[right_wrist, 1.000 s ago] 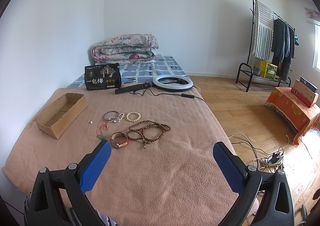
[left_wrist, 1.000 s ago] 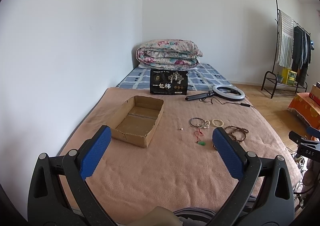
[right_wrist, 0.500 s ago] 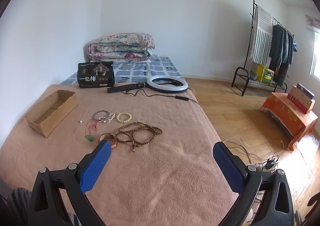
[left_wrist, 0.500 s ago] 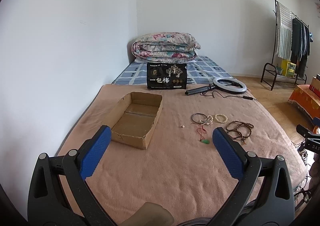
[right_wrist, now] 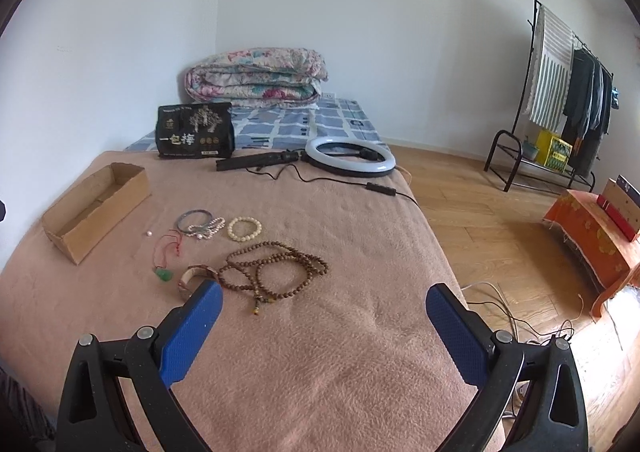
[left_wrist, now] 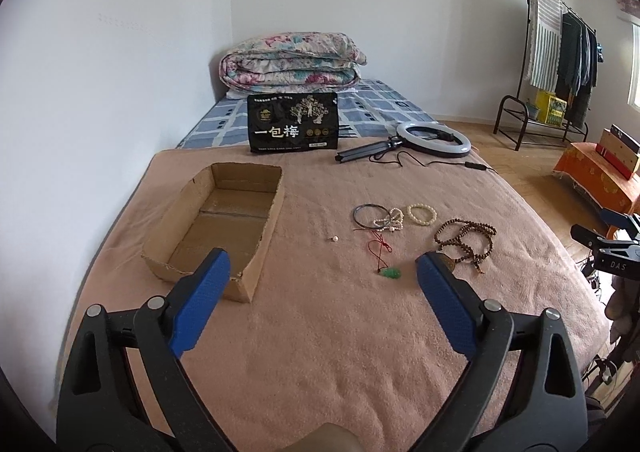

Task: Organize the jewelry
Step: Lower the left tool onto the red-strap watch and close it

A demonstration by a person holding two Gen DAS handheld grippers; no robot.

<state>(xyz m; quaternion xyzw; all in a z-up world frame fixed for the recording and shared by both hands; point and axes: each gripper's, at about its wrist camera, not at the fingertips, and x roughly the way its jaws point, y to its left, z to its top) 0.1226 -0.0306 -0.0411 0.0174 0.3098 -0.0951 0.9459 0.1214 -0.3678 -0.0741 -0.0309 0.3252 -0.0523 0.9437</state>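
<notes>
Jewelry lies on a pink blanket: a brown bead necklace [right_wrist: 276, 272] [left_wrist: 466, 238], a cream bead bracelet [right_wrist: 244, 228] [left_wrist: 421, 214], a dark bangle with pearls [right_wrist: 198, 223] [left_wrist: 376, 216], a red cord with green pendant [right_wrist: 162, 272] [left_wrist: 390, 272], a brown-white bangle [right_wrist: 192, 278] and a loose pearl [left_wrist: 333, 238]. An open cardboard box [left_wrist: 224, 228] [right_wrist: 96, 207] sits to their left. My left gripper [left_wrist: 320, 300] is open and empty, short of the box and jewelry. My right gripper [right_wrist: 324, 332] is open and empty, just short of the necklace.
A black snack bag [left_wrist: 294, 127], a ring light with stand and cable [right_wrist: 350, 156] and a folded quilt [left_wrist: 290, 61] lie at the bed's far end. The wall runs along the left. A clothes rack [right_wrist: 560, 99] and an orange-covered table [right_wrist: 596, 236] stand on the floor to the right.
Both grippers have moved forward and lower toward the bed; the box and jewelry appear closer. Nothing on the blanket has moved. Both stay open.
</notes>
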